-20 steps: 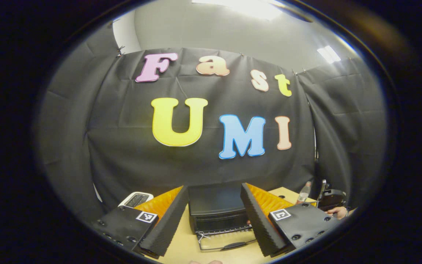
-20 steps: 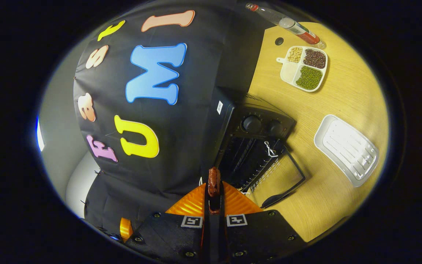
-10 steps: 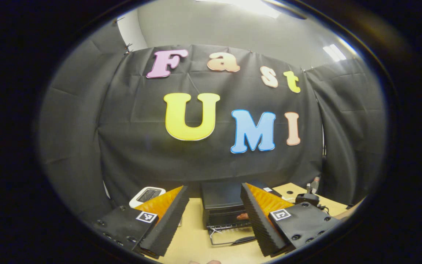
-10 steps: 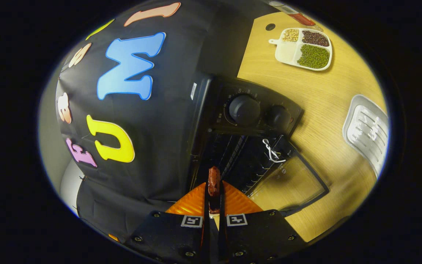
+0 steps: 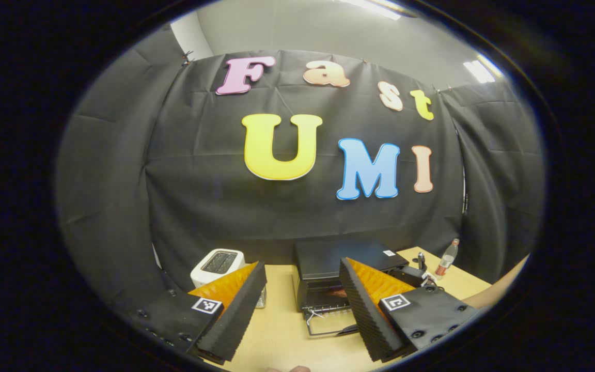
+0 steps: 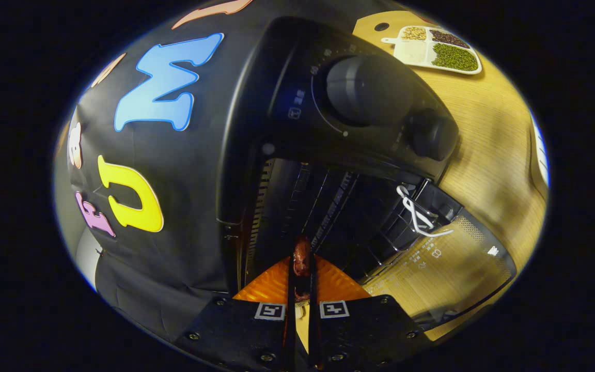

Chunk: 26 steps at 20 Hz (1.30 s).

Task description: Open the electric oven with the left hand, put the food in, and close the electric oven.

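The right hand-held gripper (image 6: 301, 268) is clamped tight on the food (image 6: 301, 258), a reddish-brown sausage-like piece pinched between both fingers, its tip right at the mouth of the electric oven (image 6: 328, 129). The oven door (image 6: 447, 274) lies dropped flat toward the worktop (image 6: 488, 139), with wire racks visible inside the dark cavity. Over in the left gripper view, the left hand-held gripper (image 5: 302, 305) hangs wide open and empty, well back from the electric oven (image 5: 339, 258) on the worktop (image 5: 277, 330). A white toaster (image 5: 217, 264) stands to one side and a bottle (image 5: 446, 256) to the other
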{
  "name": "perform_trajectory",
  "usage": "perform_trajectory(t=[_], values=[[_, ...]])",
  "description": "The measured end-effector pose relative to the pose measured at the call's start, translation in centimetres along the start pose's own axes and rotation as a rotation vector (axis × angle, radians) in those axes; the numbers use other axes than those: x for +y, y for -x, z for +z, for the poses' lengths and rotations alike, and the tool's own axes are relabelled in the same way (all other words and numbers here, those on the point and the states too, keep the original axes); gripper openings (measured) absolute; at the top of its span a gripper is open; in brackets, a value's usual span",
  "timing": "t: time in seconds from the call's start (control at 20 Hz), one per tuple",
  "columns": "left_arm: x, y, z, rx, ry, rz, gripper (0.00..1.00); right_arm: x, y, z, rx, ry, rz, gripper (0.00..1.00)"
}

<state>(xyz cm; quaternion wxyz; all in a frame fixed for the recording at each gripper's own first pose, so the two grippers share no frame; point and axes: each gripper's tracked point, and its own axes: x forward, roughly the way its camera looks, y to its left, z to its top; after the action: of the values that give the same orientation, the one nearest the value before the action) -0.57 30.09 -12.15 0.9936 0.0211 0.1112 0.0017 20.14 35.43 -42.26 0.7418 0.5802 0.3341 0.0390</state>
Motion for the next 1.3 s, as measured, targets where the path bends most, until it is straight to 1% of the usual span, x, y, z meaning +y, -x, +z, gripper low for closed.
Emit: perform_trajectory(t=[0.1,0.15,0.2,0.25,0.3,0.35,0.4,0.45,0.6,0.65,0.7,0.8,0.85,0.9,1.0,1.1,1.15,1.3], values=[[0.2,-0.3,-0.3,0.005,0.021,-0.001,1.0,0.0,-1.2,0.0,-0.022,-0.042,-0.007,0.1],[0.1,-0.4,-0.4,0.007,0.025,-0.003,1.0,0.0,-1.5,0.0,-0.041,-0.049,-0.019,0.1],[0.3,-0.5,-0.3,0.006,0.025,-0.003,1.0,-0.2,-1.8,0.1,-0.057,-0.039,-0.047,0.11],[0.4,-0.7,-0.2,0.006,0.023,-0.002,1.0,-0.4,-1.9,-0.1,-0.063,-0.011,-0.083,0.13],[0.5,-0.9,-0.2,0.006,0.022,-0.002,1.0,-0.6,-1.8,0.1,-0.065,0.031,-0.122,0.16],[0.6,-1.1,-0.2,0.005,0.022,-0.001,0.96,-0.8,-1.8,0.3,-0.074,0.085,-0.154,0.18],[0.5,-1.4,-0.2,0.003,0.025,-0.003,0.96,-0.8,-1.6,0.6,-0.086,0.132,-0.183,0.27],[0.4,-1.5,-0.3,0.002,0.03,-0.007,0.96,-1.0,-1.3,1.0,-0.093,0.163,-0.217,0.33],[0.1,-2.0,-0.5,0.006,0.04,-0.015,0.96,-1.7,0.3,1.3,-0.098,0.209,-0.262,0.6],[-0.3,-2.3,-0.7,0.011,0.039,-0.018,0.96,-1.7,1.0,1.6,-0.108,0.23,-0.268,0.65],[-0.8,-2.7,-0.9,0.015,0.038,-0.024,1.0,-1.7,1.8,2.1,-0.125,0.263,-0.28,0.71],[-2.1,-3.1,-1.2,0.014,0.041,-0.046,1.0,-1.0,3.8,2.7,-0.144,0.371,-0.296,0.71],[-2.7,-3.4,-1.0,0.008,0.039,-0.056,1.0,-0.4,5.0,3.0,-0.155,0.442,-0.295,0.61],[-3.2,-3.6,-0.6,0.001,0.037,-0.065,1.0,0.3,6.4,3.4,-0.172,0.522,-0.298,0.71],[-4.5,-4.2,0.0,-0.01,0.032,-0.084,1.0,1.3,9.3,4.5,-0.225,0.693,-0.31,0.71],[-5.5,-4.6,0.6,-0.03,0.023,-0.09,1.0,2.6,12.3,6.2,-0.291,0.825,-0.321,0.71],[-5.9,-4.9,1.1,-0.047,0.017,-0.085,1.0,3.5,14.0,7.0,-0.328,0.884,-0.317,0.71],[-7.6,-5.3,2.8,-0.09,0.016,-0.087,1.0,6.8,19.2,9.1,-0.441,1.017,-0.273,0.71]])
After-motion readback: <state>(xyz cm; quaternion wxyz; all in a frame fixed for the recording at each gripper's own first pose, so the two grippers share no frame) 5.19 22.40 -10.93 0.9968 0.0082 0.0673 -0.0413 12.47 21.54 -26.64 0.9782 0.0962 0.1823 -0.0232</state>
